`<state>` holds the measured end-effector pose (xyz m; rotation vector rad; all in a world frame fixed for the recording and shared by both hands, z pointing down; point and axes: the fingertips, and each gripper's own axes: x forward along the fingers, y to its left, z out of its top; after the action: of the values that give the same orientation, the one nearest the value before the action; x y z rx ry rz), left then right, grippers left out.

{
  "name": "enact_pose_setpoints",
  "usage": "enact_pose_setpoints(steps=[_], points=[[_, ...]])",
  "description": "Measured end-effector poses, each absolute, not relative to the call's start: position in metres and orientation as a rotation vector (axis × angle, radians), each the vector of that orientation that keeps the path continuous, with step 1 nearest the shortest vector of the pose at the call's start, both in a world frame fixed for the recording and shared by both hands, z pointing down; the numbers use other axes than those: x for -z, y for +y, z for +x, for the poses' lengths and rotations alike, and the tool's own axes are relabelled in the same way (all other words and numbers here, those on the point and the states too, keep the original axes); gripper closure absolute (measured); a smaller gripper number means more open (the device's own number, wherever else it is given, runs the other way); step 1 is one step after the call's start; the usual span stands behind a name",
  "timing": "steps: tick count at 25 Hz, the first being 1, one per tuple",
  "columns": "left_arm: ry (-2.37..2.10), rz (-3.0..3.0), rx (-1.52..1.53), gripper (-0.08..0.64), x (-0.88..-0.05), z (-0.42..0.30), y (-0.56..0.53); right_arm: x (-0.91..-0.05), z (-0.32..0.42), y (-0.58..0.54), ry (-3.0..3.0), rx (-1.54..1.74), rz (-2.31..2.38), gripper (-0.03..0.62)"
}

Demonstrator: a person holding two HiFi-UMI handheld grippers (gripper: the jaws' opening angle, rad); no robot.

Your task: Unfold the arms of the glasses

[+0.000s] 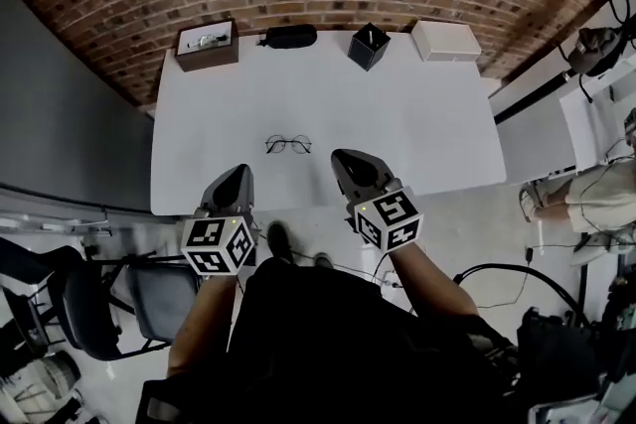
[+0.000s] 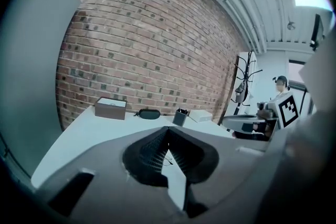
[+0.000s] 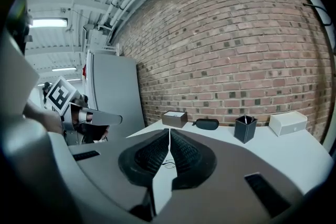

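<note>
Left gripper (image 1: 238,172), jaws closed, empty, just short of glasses (image 1: 288,145), right gripper (image 1: 343,157), likewise closed, empty, glasses flat on table (image 1: 417,114) between both tips, beyond glasses, box (image 1: 207,45), case (image 1: 290,37), pen holder (image 1: 369,46), white box (image 1: 445,40).

Right gripper (image 3: 169,134) jaws together — empty; glasses (image 3: 168,164) on table (image 3: 300,147) beyond.

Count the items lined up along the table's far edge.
4: brown box at left, black case, black pen holder, white box at right; none looks hidden.
</note>
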<state>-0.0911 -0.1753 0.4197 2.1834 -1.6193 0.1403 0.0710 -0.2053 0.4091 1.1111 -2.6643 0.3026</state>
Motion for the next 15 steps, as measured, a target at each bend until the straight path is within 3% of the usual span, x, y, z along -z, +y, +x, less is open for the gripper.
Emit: enact_pose_setpoints(steps=[15], points=[[-1.412,2.167,-0.277,0.551,-0.517,-0.099,-0.246,-0.504,0.030,-0.262,-2.466,-0.431,1.075,0.581]])
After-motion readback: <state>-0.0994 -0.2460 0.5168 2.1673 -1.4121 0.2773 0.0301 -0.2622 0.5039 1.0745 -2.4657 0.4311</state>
